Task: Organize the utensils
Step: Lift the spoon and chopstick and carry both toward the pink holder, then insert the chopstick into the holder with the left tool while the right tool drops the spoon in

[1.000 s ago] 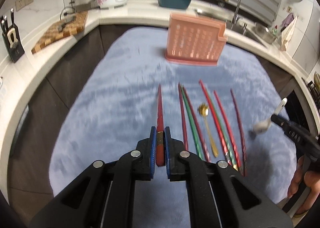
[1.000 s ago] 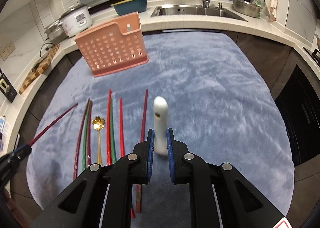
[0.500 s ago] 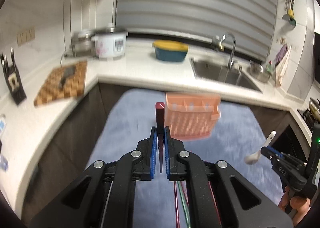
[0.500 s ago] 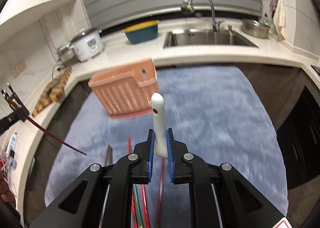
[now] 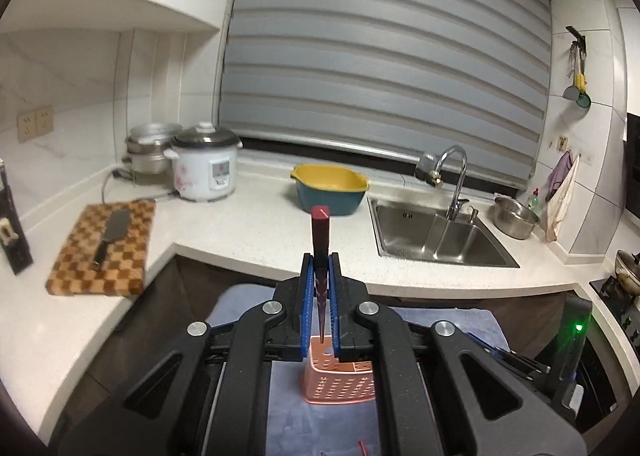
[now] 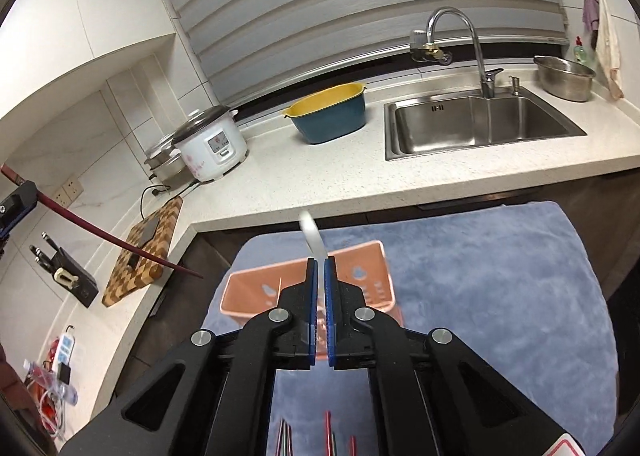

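Left wrist view now shows both grippers lifted above the basket (image 5: pixel 340 380), left gripper (image 5: pixel 321 296) clamped on a chopstick (image 5: pixel 320 232), right gripper (image 6: pixel 319 304) on the spoon (image 6: pixel 312 234), ready to drop.

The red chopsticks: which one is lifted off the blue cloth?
The dark red chopstick clamped in the left gripper, raised in the air; the other chopsticks lie on the blue cloth.
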Demonstrator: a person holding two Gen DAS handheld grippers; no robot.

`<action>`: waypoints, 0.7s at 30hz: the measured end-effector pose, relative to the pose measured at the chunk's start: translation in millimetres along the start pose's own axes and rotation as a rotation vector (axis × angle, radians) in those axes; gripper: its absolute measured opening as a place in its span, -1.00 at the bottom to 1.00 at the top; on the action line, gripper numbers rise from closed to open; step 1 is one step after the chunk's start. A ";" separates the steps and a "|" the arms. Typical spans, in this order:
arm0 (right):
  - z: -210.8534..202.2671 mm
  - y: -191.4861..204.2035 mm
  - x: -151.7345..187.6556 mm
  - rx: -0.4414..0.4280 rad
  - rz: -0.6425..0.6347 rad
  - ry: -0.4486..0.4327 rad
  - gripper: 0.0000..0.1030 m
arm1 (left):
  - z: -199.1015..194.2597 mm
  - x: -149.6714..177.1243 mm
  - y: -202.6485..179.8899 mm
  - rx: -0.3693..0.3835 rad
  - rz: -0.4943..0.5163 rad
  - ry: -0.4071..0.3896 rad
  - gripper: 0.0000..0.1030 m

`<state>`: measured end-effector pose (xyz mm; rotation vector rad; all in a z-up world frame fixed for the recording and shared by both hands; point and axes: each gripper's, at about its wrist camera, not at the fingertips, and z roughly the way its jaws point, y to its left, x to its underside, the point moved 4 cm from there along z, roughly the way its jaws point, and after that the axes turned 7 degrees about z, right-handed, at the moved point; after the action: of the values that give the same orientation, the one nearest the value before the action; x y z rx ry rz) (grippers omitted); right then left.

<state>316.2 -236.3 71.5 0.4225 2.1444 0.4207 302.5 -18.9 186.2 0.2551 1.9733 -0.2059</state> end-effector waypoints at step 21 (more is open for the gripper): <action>62.2 -112.7 78.9 0.206 0.024 0.176 -0.63 | 73.3 62.9 1.6 0.018 -0.019 0.167 -0.87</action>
<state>307.6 -292.1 -68.5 0.5450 2.3663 0.2590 342.6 -31.1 99.1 0.2734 2.1411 -0.2208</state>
